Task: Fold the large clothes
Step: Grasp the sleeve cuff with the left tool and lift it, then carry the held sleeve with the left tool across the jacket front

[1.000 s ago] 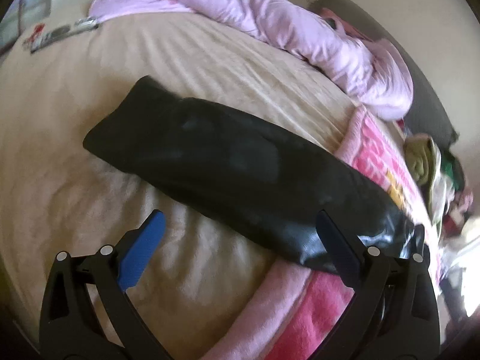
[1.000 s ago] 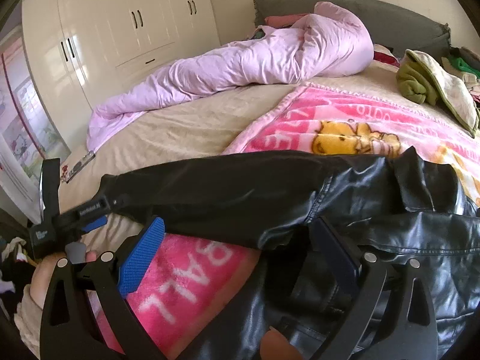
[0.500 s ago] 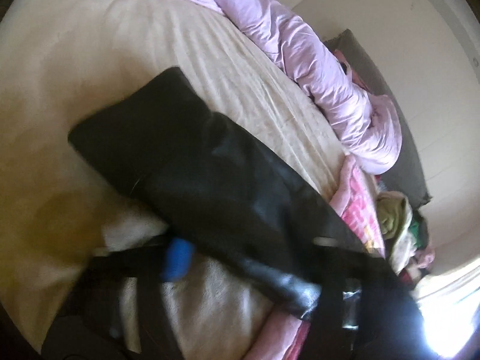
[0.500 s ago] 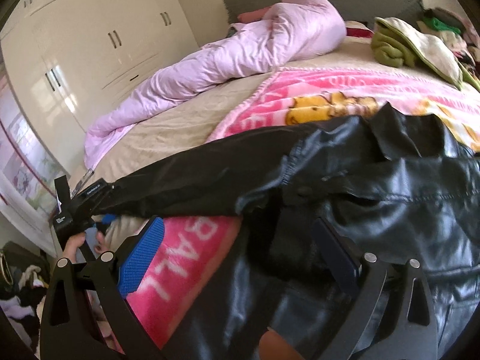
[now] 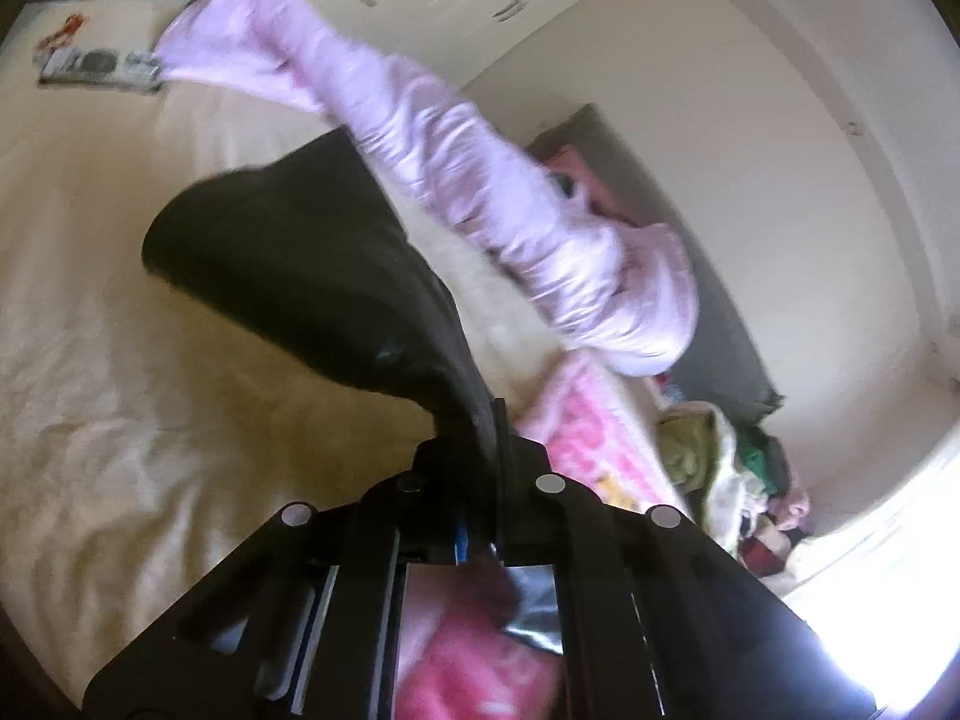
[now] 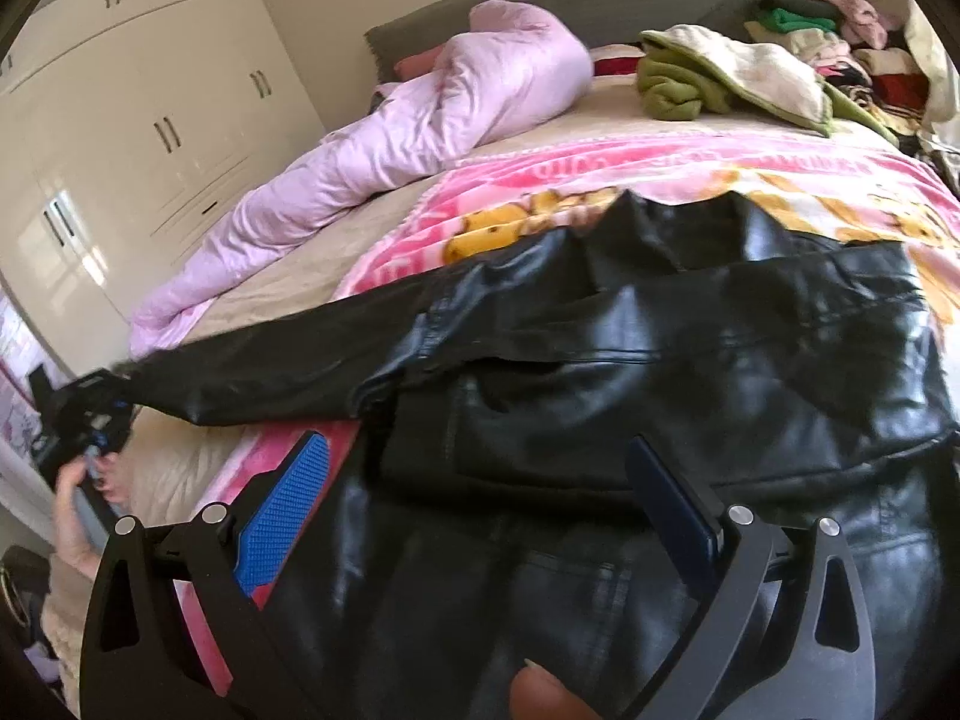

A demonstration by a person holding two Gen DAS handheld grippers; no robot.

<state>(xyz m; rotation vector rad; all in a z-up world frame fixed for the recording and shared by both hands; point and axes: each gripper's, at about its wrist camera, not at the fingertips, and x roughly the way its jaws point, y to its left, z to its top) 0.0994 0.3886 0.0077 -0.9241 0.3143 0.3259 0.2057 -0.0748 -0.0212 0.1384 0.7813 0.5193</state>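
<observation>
Sleeve-folding is the step in hand, judging by how the black leather jacket [image 6: 630,396] lies: its body spreads across the centre and lower right of the right wrist view, on the pink cartoon blanket [image 6: 600,180], with one long sleeve [image 6: 270,372] stretched out toward the left edge of the frame. At that far end the left gripper [image 6: 90,414] is clamped on the sleeve near the cuff, a hand [image 6: 75,516] holding its handle at the lower left. The left wrist view agrees: the two jaws are pressed together at the centre of the frame with dark material pinched between them, and the sleeve end [image 5: 312,276] rises up and to the left, lifted off the beige bedsheet [image 5: 120,390]. The right gripper [image 6: 480,516] hovers over the jacket body at the bottom of its own view, jaws spread wide with nothing between the blue pads [image 6: 288,498]; it is not gripping anything. The next move, as I read it, calls for carrying the pinched sleeve inward and laying it flat across the jacket's chest, while the free tool steadies the body or shoulder so the stiff, slippery leather does not slide on the blanket. A pink duvet [image 6: 390,138] lies bunched along the upper left, well apart from the work.
</observation>
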